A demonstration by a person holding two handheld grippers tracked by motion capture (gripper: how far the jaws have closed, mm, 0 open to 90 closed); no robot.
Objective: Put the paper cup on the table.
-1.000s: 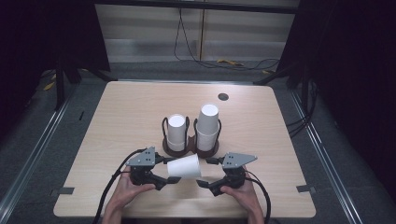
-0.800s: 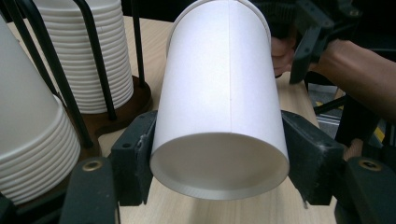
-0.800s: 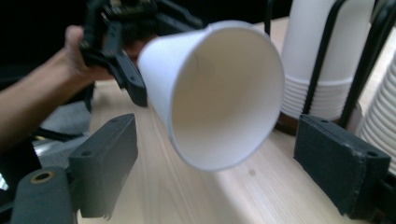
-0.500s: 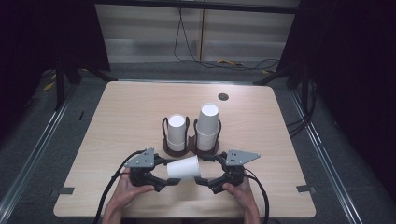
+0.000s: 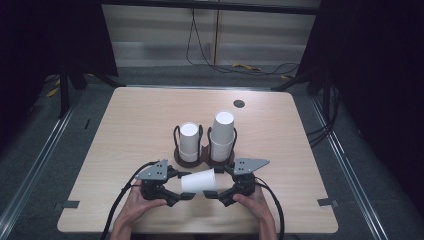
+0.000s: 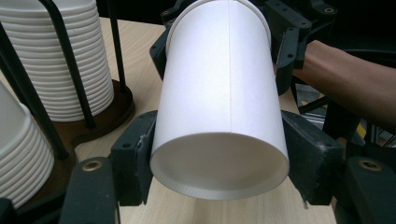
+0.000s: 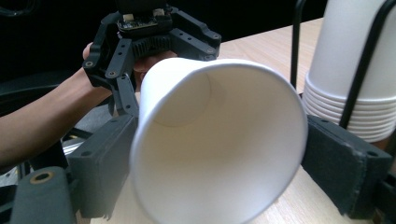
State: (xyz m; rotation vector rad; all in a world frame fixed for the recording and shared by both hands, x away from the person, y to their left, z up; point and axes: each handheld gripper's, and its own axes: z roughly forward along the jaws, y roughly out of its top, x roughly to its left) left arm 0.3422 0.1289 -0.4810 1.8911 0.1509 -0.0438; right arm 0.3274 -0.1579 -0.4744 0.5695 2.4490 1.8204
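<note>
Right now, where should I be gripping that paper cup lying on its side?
Grip the paper cup across its wall near an end, coming in level along its length: it lies sideways, base toward the left gripper, open mouth toward the right gripper.

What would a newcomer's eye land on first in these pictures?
A white paper cup lying sideways at the near edge of the pale wooden table, gripped at its base by the left gripper and at its open mouth by the right gripper. Just behind it, two stacks of white paper cups stand in dark wire holders.
</note>
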